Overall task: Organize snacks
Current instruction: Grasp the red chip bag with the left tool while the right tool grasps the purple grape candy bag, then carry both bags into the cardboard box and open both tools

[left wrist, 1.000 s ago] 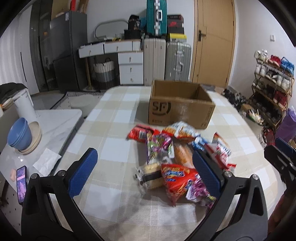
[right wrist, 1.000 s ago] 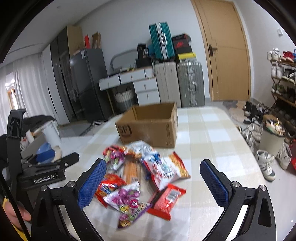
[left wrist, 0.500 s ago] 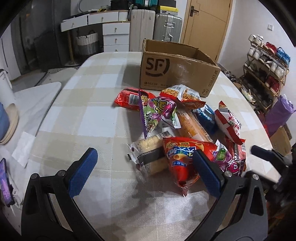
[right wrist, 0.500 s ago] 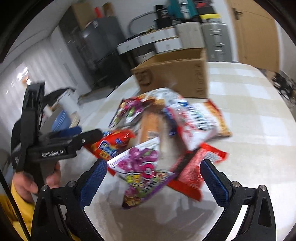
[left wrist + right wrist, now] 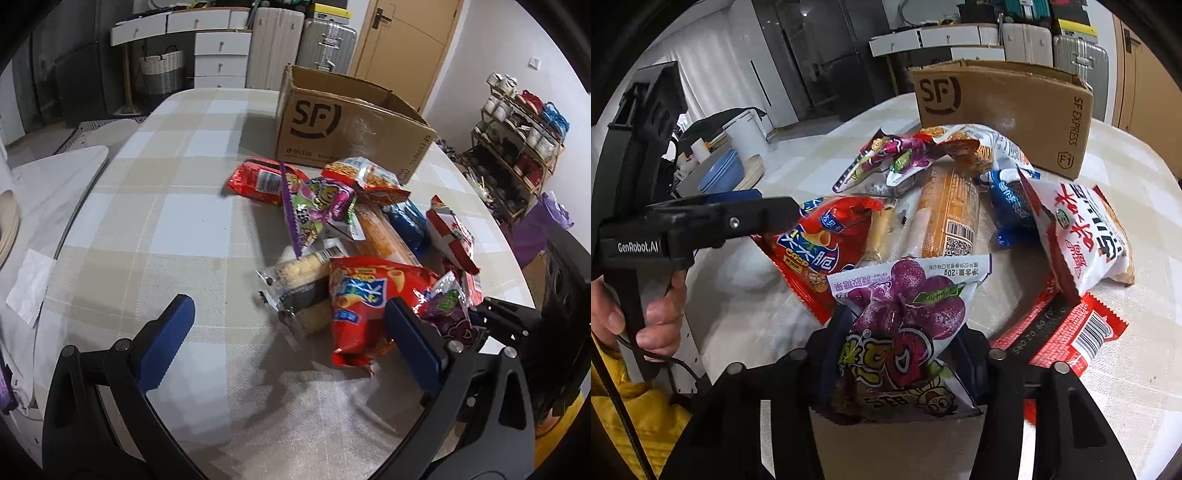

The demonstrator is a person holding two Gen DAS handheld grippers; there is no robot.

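A pile of snack packets lies on the checked tablecloth in front of an open SF cardboard box point(image 5: 351, 122), which also shows in the right wrist view point(image 5: 1004, 107). My right gripper point(image 5: 897, 350) is shut on a purple grape-candy packet point(image 5: 901, 314) at the near edge of the pile; the packet also shows in the left wrist view point(image 5: 448, 314). My left gripper point(image 5: 291, 343) is open and empty, low over the table, its right finger beside a red chip bag point(image 5: 365, 302). The same red chip bag shows in the right wrist view point(image 5: 820, 243).
The pile holds an orange biscuit sleeve point(image 5: 949, 214), a blue packet point(image 5: 1012, 210), a white-and-red bag point(image 5: 1086, 236) and a flat red packet point(image 5: 1067, 339). A side table with blue bowls point(image 5: 724, 173) stands left. A shoe rack point(image 5: 517, 136) stands right.
My right gripper moved down into the pile and closed on the purple grape-candy packet. My left gripper moved closer and lower toward the red chip bag, still open.
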